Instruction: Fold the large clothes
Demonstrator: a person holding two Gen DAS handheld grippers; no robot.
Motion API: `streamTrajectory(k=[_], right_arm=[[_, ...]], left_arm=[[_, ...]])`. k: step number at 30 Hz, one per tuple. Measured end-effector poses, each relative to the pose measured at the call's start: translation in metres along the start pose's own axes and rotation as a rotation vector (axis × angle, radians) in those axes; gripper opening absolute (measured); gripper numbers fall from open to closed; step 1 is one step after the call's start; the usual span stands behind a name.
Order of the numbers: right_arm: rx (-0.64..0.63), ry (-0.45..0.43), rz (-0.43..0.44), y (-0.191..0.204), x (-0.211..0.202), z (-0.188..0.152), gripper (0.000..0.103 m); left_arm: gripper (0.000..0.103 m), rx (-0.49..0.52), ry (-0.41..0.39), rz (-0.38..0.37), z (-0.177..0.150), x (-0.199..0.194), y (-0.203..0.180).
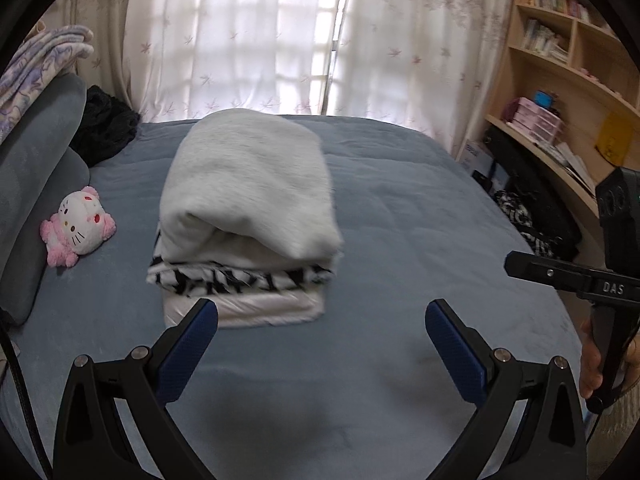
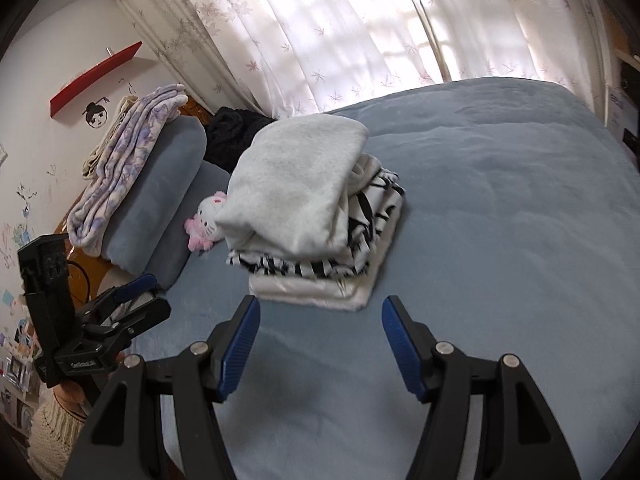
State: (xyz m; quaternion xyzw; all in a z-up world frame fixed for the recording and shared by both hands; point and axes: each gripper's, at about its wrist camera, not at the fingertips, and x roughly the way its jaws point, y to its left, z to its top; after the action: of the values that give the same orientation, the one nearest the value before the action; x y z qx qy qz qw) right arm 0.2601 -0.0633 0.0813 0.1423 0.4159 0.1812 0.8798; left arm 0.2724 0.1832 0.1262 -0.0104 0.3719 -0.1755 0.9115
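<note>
**Folded stack in the middle of the bed, both grippers spread and empty**

A stack of folded clothes sits on the blue bed, nearer the pillow side than the bookshelf side. On top lies a pale grey garment with its rolled fold facing the cameras; under it a black-and-white striped piece sticks out at the near and right edges, and a white piece forms the bottom layer, its near edge flat on the cover.

The left gripper has its fingers spread wide with nothing between them; its left tip overlaps the stack's near corner in the picture, but whether it touches cannot be told. The right gripper is also spread wide and empty, just short of the white bottom edge.

Bare bed cover runs wide to the right of the stack and in front of it. On the left the room is tighter: a pink-and-white plush toy lies near the stack against the grey-blue pillows, with a dark garment behind and a floral blanket on top of the pillows. A bookshelf borders the bed's right side, and curtains hang along the far edge
</note>
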Motion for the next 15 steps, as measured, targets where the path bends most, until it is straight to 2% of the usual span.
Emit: streamTrajectory(k=[9,15], right_arm=[[-0.027,0.020,-0.106,-0.013,-0.072,-0.052,0.063],[-0.033,0.042,-0.180,-0.022,-0.098,-0.091,0.064]], left_arm=[[0.103,0.057,0.021,-0.004,-0.037,-0.038,-0.058],[0.103,0.062,0.057,0.037,-0.065,-0.051,-0.085]])
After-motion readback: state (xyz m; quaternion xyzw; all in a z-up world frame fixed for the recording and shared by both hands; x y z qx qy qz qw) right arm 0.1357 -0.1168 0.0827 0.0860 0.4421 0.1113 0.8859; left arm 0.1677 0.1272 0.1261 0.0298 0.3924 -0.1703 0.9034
